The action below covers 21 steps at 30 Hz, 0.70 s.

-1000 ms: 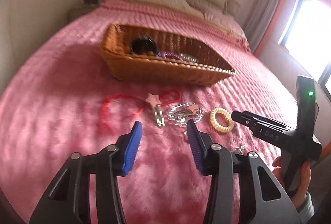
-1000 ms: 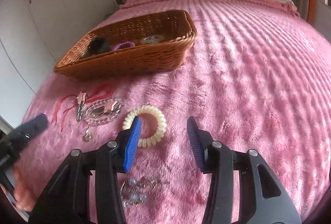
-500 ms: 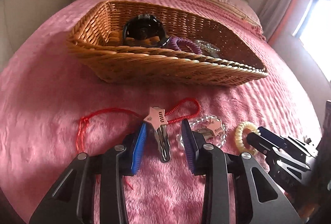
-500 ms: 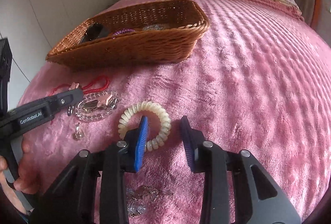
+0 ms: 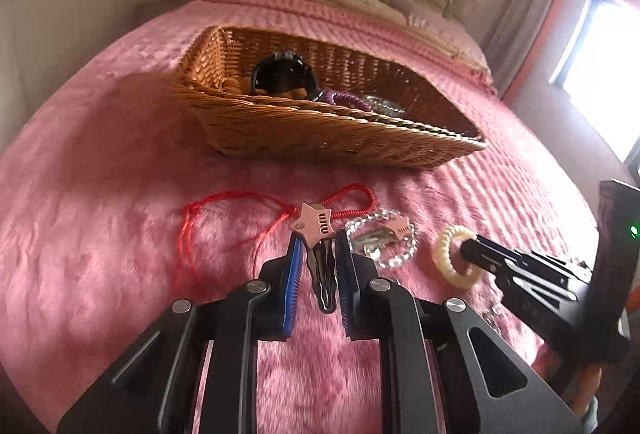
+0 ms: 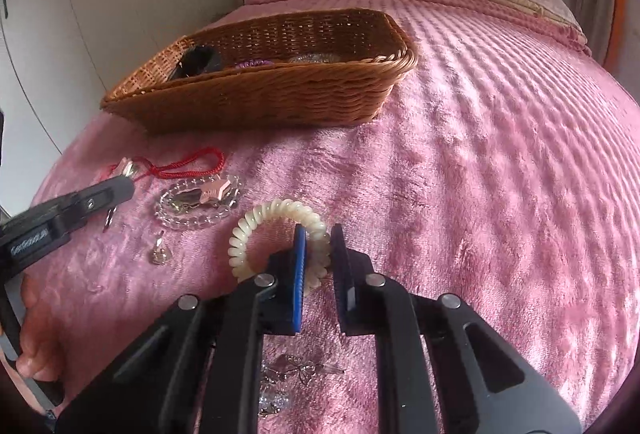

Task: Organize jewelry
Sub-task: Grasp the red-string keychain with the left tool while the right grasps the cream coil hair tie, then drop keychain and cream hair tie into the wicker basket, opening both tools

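Left tool (image 5: 316,262) jaws narrowed around hair clip (image 5: 320,258), grip unconfirmed; right tool (image 6: 318,254) likewise astride coil hair tie (image 6: 280,238). Plush bed (image 6: 480,173) risks slipped pinches.

Left gripper (image 5: 316,266) astride star hairclip (image 5: 316,230) (bedspread)

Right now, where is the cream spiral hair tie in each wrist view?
Left wrist view: cream spiral hair tie lies right of centre, the right hand-held gripper at it.
Right wrist view: centre, its near side between the open fingers.
Shared landmark: wicker basket behind it.
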Tool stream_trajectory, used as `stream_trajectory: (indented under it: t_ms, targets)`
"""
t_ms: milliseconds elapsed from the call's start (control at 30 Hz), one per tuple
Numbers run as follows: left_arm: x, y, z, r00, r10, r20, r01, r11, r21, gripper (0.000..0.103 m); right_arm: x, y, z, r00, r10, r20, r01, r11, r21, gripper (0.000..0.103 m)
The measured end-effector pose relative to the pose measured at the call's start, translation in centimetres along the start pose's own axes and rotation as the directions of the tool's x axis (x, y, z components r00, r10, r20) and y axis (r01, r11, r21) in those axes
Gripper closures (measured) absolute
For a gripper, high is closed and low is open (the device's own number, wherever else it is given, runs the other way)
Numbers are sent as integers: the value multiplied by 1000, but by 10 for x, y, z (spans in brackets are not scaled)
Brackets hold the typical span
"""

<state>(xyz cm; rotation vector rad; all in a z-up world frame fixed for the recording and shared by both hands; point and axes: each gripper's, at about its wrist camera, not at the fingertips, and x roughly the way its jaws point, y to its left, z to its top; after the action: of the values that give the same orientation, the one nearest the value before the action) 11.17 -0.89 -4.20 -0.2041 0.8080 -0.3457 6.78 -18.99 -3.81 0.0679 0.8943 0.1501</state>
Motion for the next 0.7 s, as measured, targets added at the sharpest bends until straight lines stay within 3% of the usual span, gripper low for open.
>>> stream_trajectory:
  t_ms: [200,467,700]
  targets:
    - [-25,4,-13,994,-61,91,62,998,-13,88,-21,2,-3,995,44,95,-43,999,-15,94]
    - [-41,2,-19,984,-74,159,77,997,-9,88,-46,3,-5,977,58,207,-53,998,-30,94]
    - [-73,-17,15,963,-96,253,83,995,63,88,-75,8,31,955,112,275,-106,994,-35,94]
